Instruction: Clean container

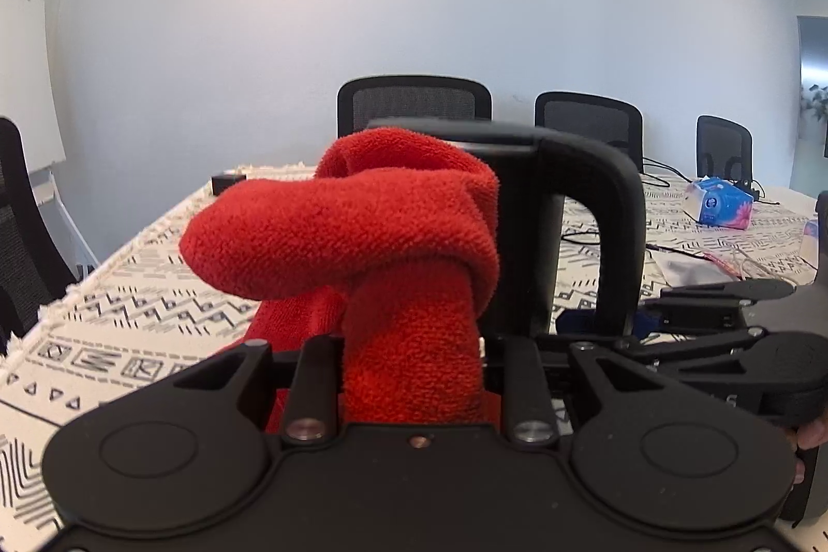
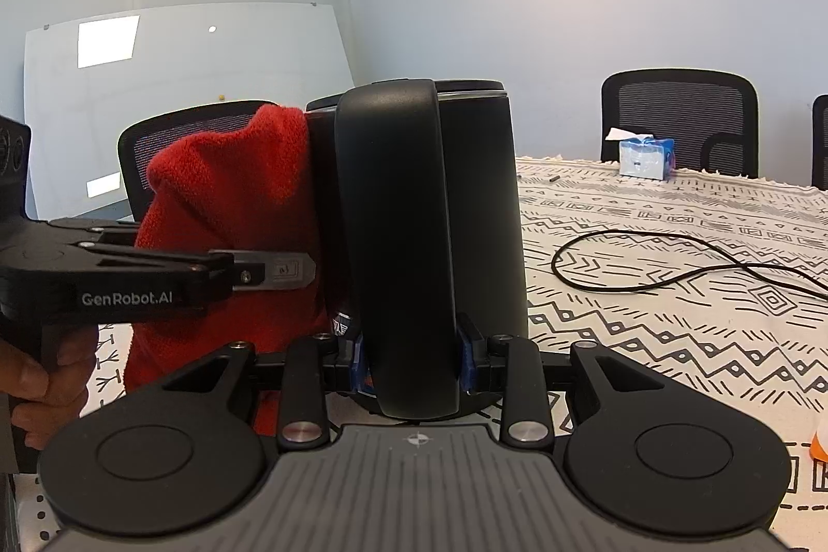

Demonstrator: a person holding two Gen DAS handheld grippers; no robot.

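**A:** Right wrist view first. Your biggest item is the table [image 2: 673, 252] with the patterned cloth. Black container [image 2: 481, 210] stands upright on it, dead centre, lid on.

**B:** And my right gripper [image 2: 414, 363]?

**A:** Clamped on the container's handle [image 2: 398, 241], low down. Blue pads [image 2: 468, 363] press both sides of it.

**B:** Cloth?

**A:** Red cloth [image 2: 222, 200] sits left of the container, bunched, touching its side near the top. Your left gripper [image 2: 305, 267] comes in from the left of the container, level, with the cloth draped around it. Your hand [image 2: 46, 376] shows at the left edge on its grip.

**B:** Left wrist view agrees?

**A:** Yes. Cloth [image 1: 362, 241] fills the middle, and the left gripper [image 1: 414, 376] is closed on it: the fingers are together with a thick fold rising between them. Fingertips are hidden by the fabric. Container handle [image 1: 616, 215] is just right of the cloth, and the body is behind it. Your right gripper [image 1: 724, 309] is at the right edge, low on the handle.

**B:** Anything else near the container?

**A:** Black cable [image 2: 673, 262] loops on the table to its right. Tissue box [image 2: 647, 159] is farther right and back, well apart. Office chairs [image 2: 678, 122] are behind the table.
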